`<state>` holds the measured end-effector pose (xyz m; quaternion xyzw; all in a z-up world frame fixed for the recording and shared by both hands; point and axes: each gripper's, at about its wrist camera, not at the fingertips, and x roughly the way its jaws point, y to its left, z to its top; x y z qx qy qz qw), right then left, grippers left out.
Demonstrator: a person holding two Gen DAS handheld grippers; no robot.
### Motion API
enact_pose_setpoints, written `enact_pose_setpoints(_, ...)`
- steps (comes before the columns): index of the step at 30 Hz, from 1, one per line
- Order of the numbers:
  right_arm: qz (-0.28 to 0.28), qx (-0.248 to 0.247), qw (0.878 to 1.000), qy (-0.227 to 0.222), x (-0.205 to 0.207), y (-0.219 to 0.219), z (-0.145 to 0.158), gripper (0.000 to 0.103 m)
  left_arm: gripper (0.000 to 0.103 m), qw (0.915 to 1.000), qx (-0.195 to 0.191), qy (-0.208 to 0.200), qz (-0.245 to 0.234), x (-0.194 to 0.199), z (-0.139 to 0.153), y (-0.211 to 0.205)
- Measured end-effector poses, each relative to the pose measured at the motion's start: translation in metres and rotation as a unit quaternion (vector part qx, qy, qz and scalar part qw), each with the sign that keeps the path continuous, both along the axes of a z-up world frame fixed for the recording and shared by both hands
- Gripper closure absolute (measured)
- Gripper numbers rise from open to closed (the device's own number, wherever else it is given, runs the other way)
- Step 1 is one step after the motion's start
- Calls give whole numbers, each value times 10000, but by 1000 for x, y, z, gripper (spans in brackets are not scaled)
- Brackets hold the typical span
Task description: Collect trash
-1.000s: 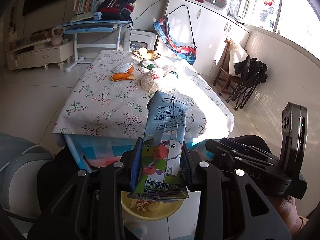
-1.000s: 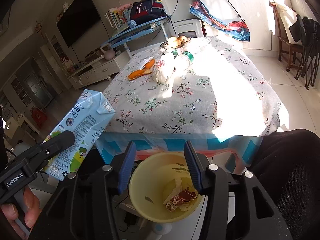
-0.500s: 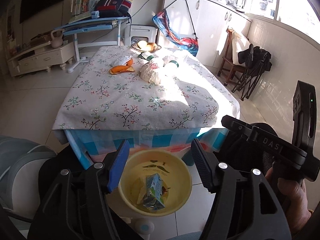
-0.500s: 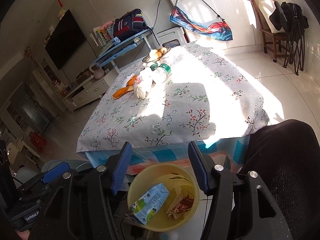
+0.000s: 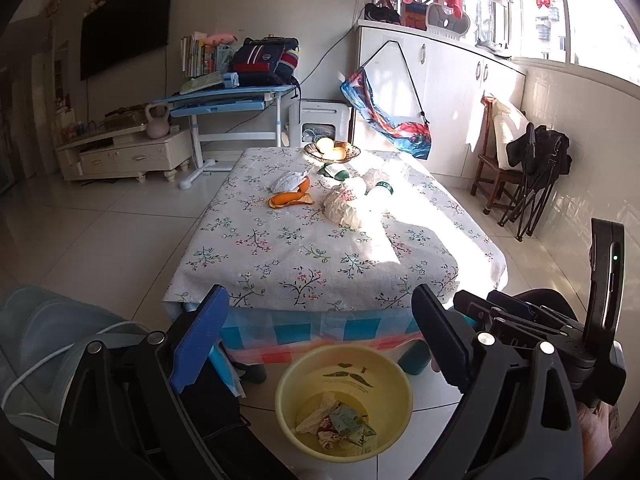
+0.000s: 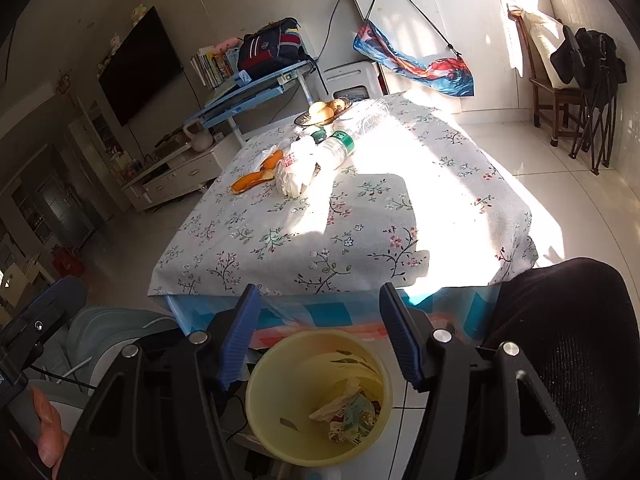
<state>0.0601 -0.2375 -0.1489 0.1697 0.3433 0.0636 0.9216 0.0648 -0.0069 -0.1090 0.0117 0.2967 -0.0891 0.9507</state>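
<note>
A yellow bin (image 5: 380,376) stands on the floor before the table; it also shows in the right wrist view (image 6: 280,400). A milk carton (image 5: 352,420) lies inside it among wrappers (image 6: 348,412). My left gripper (image 5: 320,340) is open and empty above the bin. My right gripper (image 6: 320,340) is open and empty above the bin too. On the flowered table (image 5: 280,256) lie orange peel (image 5: 290,199), a crumpled white bag (image 5: 344,206), a plastic bottle (image 6: 338,148) and a tissue (image 5: 286,180).
A fruit bowl (image 5: 332,151) stands at the table's far end. A black chair back (image 6: 572,340) is at the lower right, a grey-blue seat (image 5: 44,332) at the lower left. A blue desk (image 5: 228,100) and white cabinets (image 5: 440,80) stand behind.
The left gripper opened and dropped the milk carton into the yellow bin. Both grippers have since lifted and pulled back a little, with the left jaws wider.
</note>
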Motion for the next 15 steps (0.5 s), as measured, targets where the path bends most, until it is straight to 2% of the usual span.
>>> enact_pose_setpoints(7,11,-42,10000,1,1,2,0,42,12,9998,168,-54,137,0,2,2)
enact_pose_setpoints(15,37,-115,9999,-35,1,5,1,42,11,9989,64,-20,458,6,1,16)
